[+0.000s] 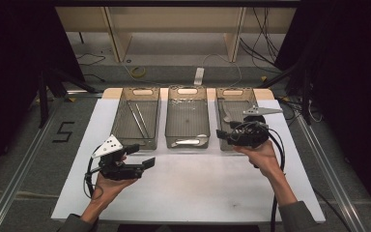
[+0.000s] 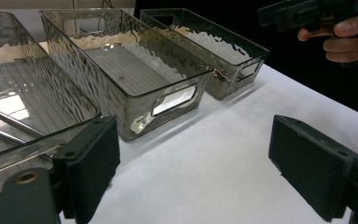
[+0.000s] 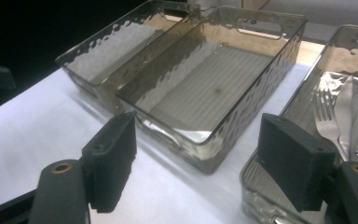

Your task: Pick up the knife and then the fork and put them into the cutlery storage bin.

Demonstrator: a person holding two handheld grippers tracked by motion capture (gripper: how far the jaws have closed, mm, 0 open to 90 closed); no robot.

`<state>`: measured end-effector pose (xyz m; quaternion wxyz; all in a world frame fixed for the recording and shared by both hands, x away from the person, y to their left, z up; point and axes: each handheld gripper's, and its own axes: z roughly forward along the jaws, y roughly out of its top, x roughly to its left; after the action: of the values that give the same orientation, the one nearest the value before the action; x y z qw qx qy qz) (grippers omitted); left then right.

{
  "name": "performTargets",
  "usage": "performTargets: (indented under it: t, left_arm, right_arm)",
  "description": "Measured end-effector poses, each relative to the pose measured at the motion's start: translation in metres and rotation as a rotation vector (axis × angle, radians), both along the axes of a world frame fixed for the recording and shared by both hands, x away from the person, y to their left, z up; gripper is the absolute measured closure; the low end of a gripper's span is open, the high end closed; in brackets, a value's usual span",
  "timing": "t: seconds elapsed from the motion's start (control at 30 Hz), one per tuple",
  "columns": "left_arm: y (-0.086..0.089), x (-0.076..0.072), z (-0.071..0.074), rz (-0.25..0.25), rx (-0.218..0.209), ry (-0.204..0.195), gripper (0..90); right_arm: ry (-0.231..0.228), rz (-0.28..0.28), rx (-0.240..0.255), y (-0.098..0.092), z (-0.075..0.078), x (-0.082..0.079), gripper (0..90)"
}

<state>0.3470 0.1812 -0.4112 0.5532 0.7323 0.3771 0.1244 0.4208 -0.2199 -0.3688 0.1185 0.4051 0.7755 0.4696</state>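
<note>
Three smoky clear bins stand in a row on the white table (image 1: 198, 188). The left bin (image 1: 117, 118) holds two thin metal rods (image 1: 137, 120), which also lie at the left of the left gripper view as rods (image 2: 4, 123). Nothing lies in the middle bin (image 1: 187, 143). In the right bin (image 3: 279, 186) lie a fork (image 3: 324, 105) and a knife (image 3: 347, 112). My left gripper (image 1: 142, 155) hovers in front of the left bin, open with nothing between its fingers. My right gripper (image 1: 222, 135) is over the right bin's near end, open and holding nothing.
Bare white tabletop spreads between the bins and the table's near edge. Beyond the table are a floor with cables (image 1: 137, 72) and wooden legs (image 1: 118, 38). Dark curtains flank both sides. In the left gripper view the other hand (image 2: 349, 42) shows at the upper right.
</note>
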Motion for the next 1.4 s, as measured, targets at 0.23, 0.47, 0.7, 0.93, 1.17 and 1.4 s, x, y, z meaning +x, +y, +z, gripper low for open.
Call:
performTargets:
  t: [0.23,0.47,0.7,0.93,1.17,1.4]
  left_arm:
    - [-0.002,0.001,0.000,-0.009,0.004,0.004,15.9]
    - [-0.005,0.002,0.000,-0.023,0.006,0.003,15.9]
    - [-0.006,0.000,-0.001,-0.044,0.011,0.004,15.9]
    - [-0.004,-0.002,-0.001,-0.044,0.006,0.007,15.9]
    - [-0.004,-0.002,-0.001,-0.051,0.011,0.008,15.9]
    - [-0.003,-0.003,-0.001,-0.055,0.008,0.008,15.9]
  right_arm:
    - [-0.007,0.024,0.022,-0.001,-0.012,-0.015,28.1]
    - [-0.026,0.031,0.045,-0.004,-0.022,-0.028,26.5]
    - [-0.043,0.022,0.050,-0.010,-0.032,-0.047,25.3]
    - [-0.053,0.017,0.088,-0.020,-0.040,-0.064,24.7]
    - [-0.072,0.014,0.086,-0.023,-0.048,-0.075,23.9]
    - [-0.084,0.011,0.078,-0.024,-0.052,-0.082,23.2]
